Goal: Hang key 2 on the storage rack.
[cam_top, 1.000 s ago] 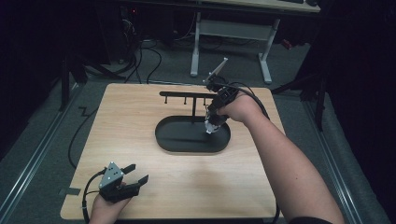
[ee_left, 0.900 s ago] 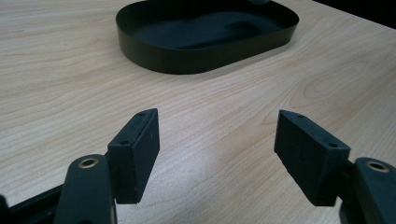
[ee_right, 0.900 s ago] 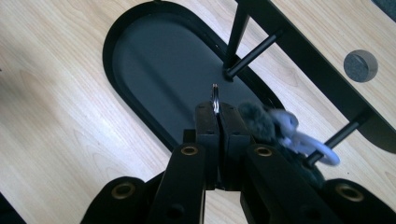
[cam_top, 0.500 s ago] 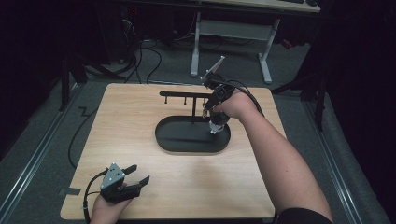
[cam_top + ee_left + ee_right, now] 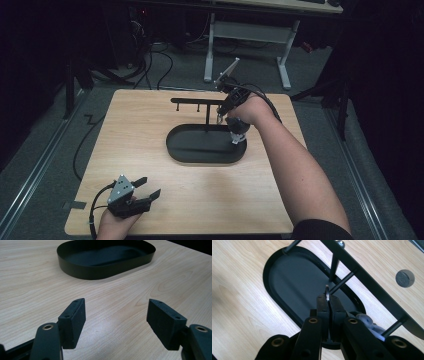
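A black oval tray (image 5: 200, 150) lies mid-table, and a black rack (image 5: 195, 101) with a crossbar and short pegs rises from it. My right gripper (image 5: 328, 300) hovers over the tray's right end, shut on a small metal key ring (image 5: 327, 293) just in front of a peg (image 5: 342, 282). A pale blue-white charm (image 5: 368, 323) hangs below the jaws; from above the charm (image 5: 237, 134) dangles over the tray. My left gripper (image 5: 151, 185) rests at the table's front left, open, with bare wood between its pads (image 5: 75, 320). The tray (image 5: 100, 270) lies ahead of it.
A small round grey disc (image 5: 404, 278) sits on the wood beyond the rack's crossbar (image 5: 372, 287). Past the far table edge stand a white desk frame (image 5: 245, 30) and loose cables on the floor (image 5: 155, 60).
The right hand has shifted slightly to the right over the tray, carrying the key ring and charm. The left gripper has stayed put.
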`<action>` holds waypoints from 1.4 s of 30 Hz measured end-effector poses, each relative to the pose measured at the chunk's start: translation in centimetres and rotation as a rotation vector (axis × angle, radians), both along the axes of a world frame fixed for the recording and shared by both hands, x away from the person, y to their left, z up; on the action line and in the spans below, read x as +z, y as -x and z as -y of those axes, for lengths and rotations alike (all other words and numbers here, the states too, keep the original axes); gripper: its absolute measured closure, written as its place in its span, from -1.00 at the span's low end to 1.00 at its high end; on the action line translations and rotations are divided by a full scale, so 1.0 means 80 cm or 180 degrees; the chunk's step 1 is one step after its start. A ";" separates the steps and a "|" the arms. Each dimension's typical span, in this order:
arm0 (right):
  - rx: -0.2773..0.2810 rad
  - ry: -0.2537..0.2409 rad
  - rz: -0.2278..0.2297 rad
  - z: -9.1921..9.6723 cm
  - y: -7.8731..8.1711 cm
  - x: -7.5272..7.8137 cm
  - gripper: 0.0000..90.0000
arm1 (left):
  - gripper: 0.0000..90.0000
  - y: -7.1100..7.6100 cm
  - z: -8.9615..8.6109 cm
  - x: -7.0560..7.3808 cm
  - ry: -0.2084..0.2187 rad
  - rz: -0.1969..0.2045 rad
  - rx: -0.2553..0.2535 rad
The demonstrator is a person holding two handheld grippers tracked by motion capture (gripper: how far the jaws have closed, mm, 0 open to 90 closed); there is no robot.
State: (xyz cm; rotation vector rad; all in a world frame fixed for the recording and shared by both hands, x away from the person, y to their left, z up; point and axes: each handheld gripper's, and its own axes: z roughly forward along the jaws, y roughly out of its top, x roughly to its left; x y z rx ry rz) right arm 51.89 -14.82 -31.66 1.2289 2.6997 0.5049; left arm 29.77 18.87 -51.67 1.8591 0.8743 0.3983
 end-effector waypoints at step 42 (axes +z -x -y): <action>-0.0224 -0.0154 0.0211 0.017 0.018 -0.005 0.72 | -0.29 0.000 0.007 -0.002 -0.0019 -0.0043 -0.0110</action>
